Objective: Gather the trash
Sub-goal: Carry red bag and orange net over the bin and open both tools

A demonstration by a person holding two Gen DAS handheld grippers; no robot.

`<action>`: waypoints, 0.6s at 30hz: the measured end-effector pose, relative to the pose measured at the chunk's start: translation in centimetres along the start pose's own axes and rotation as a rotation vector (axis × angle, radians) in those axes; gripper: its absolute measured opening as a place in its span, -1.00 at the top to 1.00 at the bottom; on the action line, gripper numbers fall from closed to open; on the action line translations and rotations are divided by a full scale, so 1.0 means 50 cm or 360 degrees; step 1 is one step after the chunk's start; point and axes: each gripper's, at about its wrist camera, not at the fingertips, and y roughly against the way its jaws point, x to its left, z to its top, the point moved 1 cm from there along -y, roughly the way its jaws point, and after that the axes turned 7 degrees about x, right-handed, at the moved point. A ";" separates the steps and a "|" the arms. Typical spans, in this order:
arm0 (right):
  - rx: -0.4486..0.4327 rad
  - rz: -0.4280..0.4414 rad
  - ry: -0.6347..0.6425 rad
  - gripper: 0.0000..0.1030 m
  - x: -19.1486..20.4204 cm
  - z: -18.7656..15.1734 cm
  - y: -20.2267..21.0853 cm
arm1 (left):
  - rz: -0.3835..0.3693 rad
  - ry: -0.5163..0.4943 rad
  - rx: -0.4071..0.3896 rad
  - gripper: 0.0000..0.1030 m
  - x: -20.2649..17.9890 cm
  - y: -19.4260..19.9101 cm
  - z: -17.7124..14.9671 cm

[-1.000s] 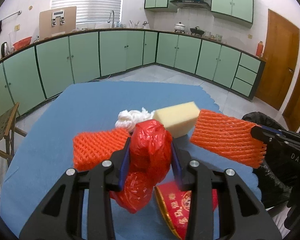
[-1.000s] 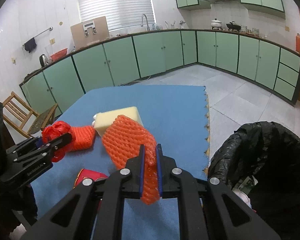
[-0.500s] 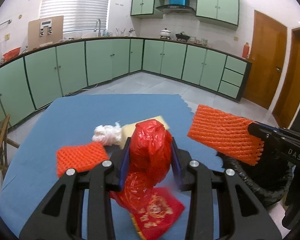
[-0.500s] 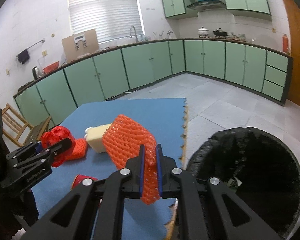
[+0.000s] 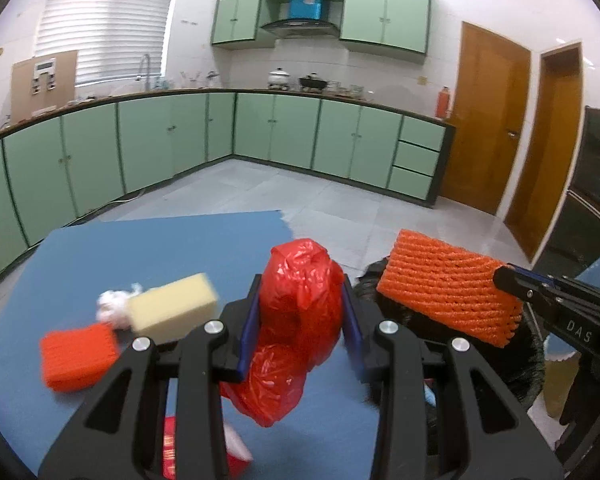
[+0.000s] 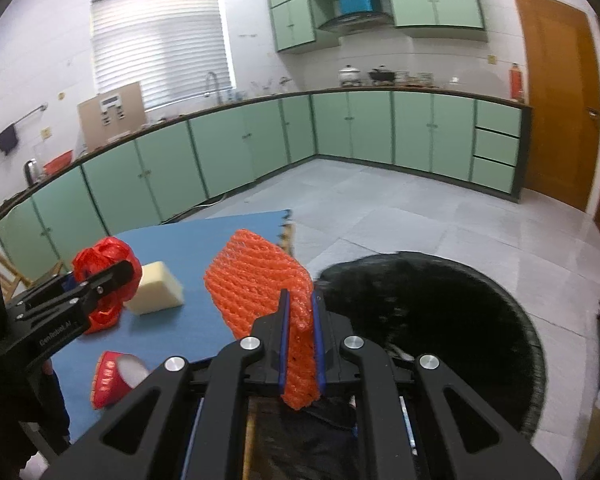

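My left gripper (image 5: 300,312) is shut on a crumpled red plastic bag (image 5: 296,320) and holds it above the blue table's right edge; the bag also shows in the right wrist view (image 6: 108,276). My right gripper (image 6: 299,320) is shut on an orange foam net sleeve (image 6: 256,280), held by the rim of the black-lined trash bin (image 6: 480,320). In the left wrist view the sleeve (image 5: 444,292) hangs over the bin (image 5: 420,320). On the table lie a yellow sponge (image 5: 172,308), a white tissue wad (image 5: 112,308), a second orange net (image 5: 76,356) and a red paper cup (image 6: 112,376).
The blue mat-covered table (image 5: 140,256) ends just left of the bin. Beyond it is tiled floor (image 6: 380,200), green kitchen cabinets (image 5: 300,132) and wooden doors (image 5: 488,120) at the right. A wooden chair (image 6: 8,276) stands at the table's far left.
Both grippers have swung right, away from the table and toward the bin, each keeping its load. The bin now fills the right wrist view's lower right.
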 end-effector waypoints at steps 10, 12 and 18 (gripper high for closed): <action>0.0000 -0.0184 -0.0136 0.80 -0.124 -0.024 0.033 | -0.0183 -0.0097 0.0018 0.33 -0.138 -0.071 0.006; 0.0006 -0.0217 -0.0160 0.80 -0.144 -0.032 0.035 | -0.0212 -0.0117 0.0019 0.33 -0.161 -0.085 0.006; 0.0043 -0.0298 -0.0234 0.80 -0.207 -0.056 0.026 | -0.0286 -0.0188 0.0045 0.33 -0.235 -0.135 -0.001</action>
